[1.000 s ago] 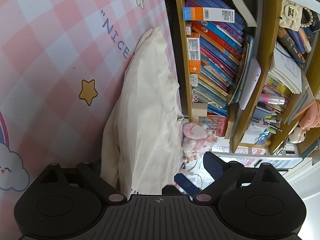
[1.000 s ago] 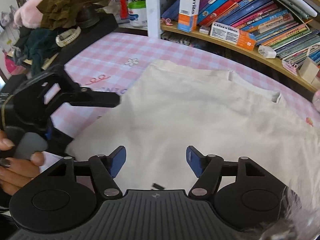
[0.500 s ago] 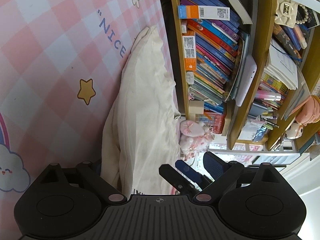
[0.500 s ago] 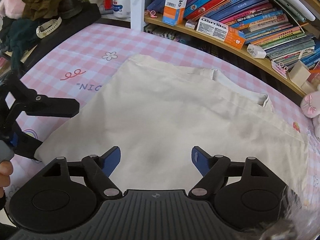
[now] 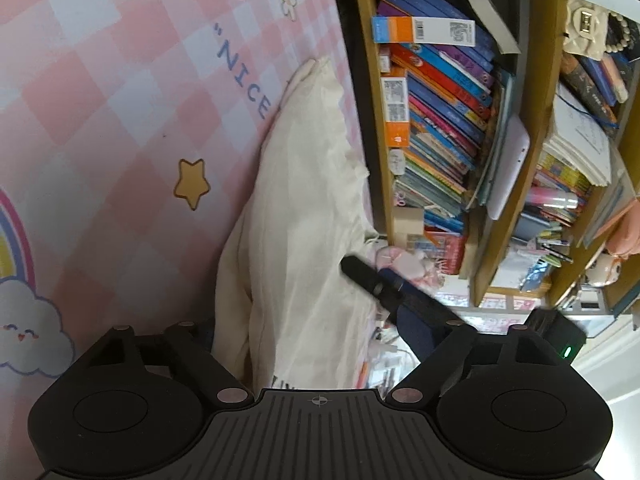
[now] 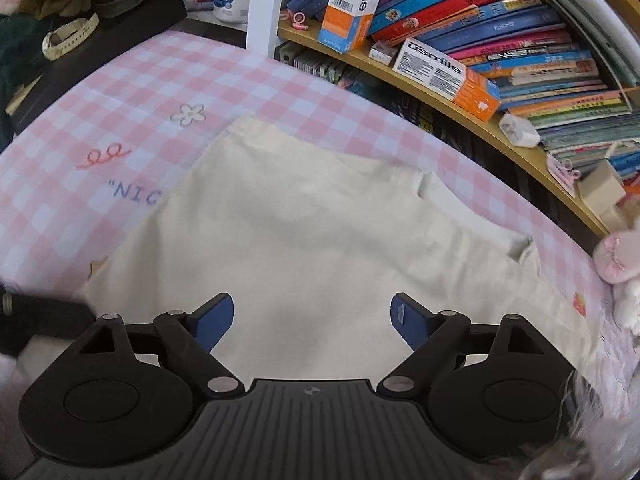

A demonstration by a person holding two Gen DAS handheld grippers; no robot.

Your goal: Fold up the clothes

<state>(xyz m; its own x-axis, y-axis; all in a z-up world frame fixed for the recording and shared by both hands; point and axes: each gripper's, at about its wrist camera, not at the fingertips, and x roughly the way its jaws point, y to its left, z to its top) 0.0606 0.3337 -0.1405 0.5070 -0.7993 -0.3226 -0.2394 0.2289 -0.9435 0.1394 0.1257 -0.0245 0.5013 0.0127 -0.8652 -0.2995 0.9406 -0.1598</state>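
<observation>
Since a moment ago the right gripper (image 6: pixel 310 318) has slid further in over the cream garment (image 6: pixel 312 240), its blue-padded jaws just widening, spread apart with nothing pinched between them. That garment lies mostly flat on the pink checked cover (image 6: pixel 132 92), its far edge near the bookshelf (image 6: pixel 452 92). Left gripper (image 5: pixel 320 336) sits low at the cloth's near edge; its jaws have just narrowed a little but stand apart, and whether cloth lies between them is hard to judge, since the left finger hides behind the housing. One risk: closing on a single layer would drag the cloth askew, and a pull towards the shelf side could bunch it against the pink plush toy (image 6: pixel 616 256).
</observation>
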